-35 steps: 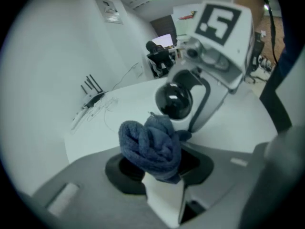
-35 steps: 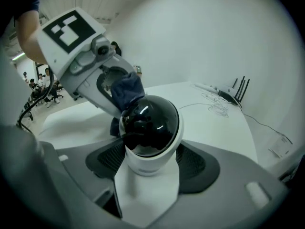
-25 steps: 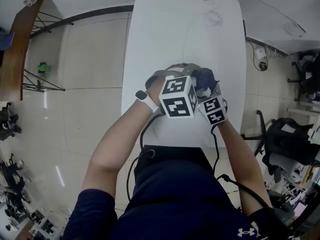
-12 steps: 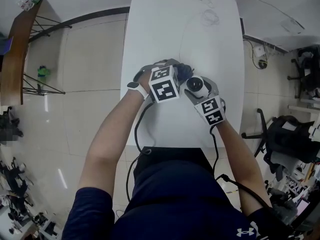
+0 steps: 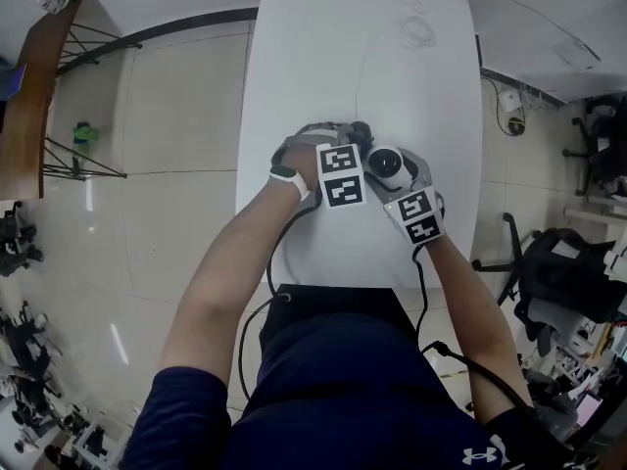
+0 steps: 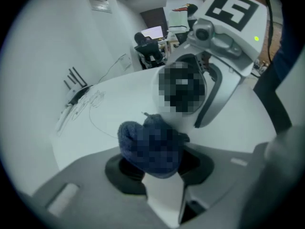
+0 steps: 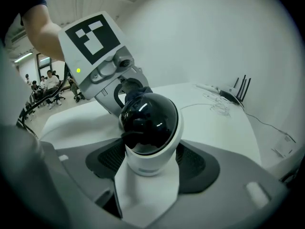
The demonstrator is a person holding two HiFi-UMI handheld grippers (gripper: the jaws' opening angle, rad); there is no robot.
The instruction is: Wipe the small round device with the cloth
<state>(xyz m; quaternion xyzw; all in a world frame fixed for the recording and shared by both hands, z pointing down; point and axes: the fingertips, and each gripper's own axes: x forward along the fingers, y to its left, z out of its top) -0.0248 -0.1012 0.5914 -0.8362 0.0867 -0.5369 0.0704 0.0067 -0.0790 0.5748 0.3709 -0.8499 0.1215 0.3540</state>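
Down on the left! Dropped and tipped steeper with the left gripper (image 6: 159,168) inside a second, off its high spot close under the head camera and in toward the left side of the small round device (image 7: 151,123). Clamped narrow on a bunched dark blue cloth (image 6: 150,144), with the wad poking out past the tips. Now just beside the device's white shell and dark dome, maybe brushing it; cannot call contact for certain.

Over to the right: no change at all with the right gripper (image 7: 152,168). Spread wide and pressed on the device's white base, holding it over the near half of the counter (image 5: 323,57), dome turned toward the cloth.

Reads as approach finished and wiping about to begin. Probably needs only a last nudge rightward and a rub across the dome. Worth watching for a slip in that wide hold under the push.
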